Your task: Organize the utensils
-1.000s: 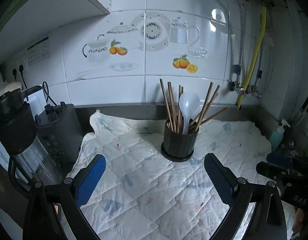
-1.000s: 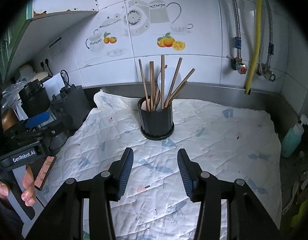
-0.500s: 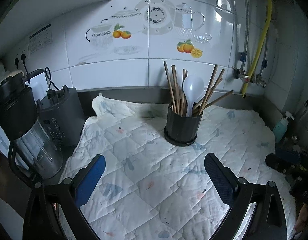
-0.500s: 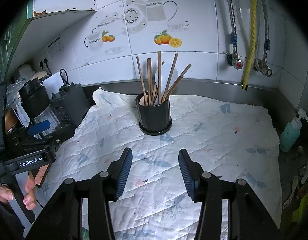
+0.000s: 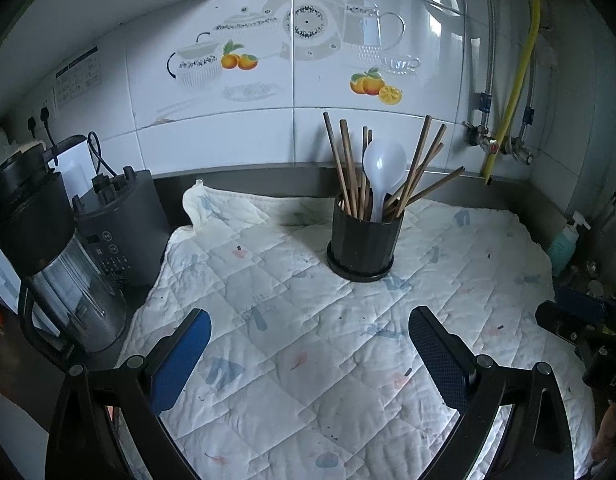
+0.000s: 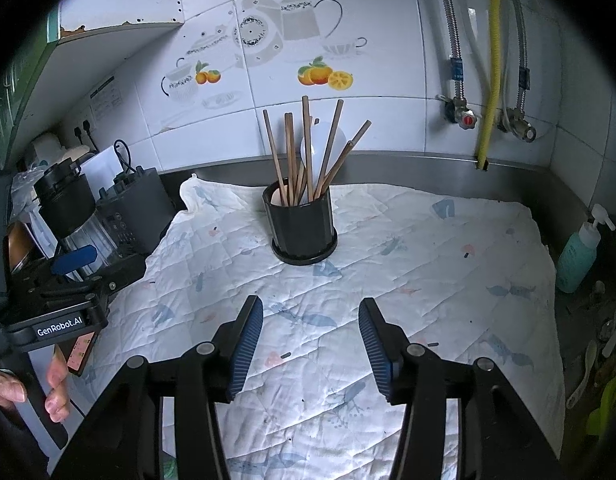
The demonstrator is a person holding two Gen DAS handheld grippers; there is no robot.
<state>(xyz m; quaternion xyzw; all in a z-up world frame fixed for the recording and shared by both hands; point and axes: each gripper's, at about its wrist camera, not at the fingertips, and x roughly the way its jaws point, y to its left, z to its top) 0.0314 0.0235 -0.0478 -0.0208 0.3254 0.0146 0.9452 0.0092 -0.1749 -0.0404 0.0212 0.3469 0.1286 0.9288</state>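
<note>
Holder (image 5: pixel 363 246): black, ribbed, upright on the quilted cloth (image 5: pixel 292 320) toward the back of the counter, near the tiled wall (image 5: pixel 228 120). Contents: a bundle of wooden chopsticks (image 5: pixel 344 168) splayed outward, plus one white spoon (image 5: pixel 382 164) standing bowl-up among them.

Left gripper (image 5: pixel 308 356): released, jaws spread wide, nothing between them, held above the cloth in front of the holder and well apart from it.

Right gripper (image 6: pixel 310 340): released, jaws parted more narrowly, empty, also in front of the holder (image 6: pixel 301 226), not touching it.

Blender (image 5: pixel 48 248) stands off the cloth's left edge. Soap bottle (image 6: pixel 580 248) stands off the right edge
</note>
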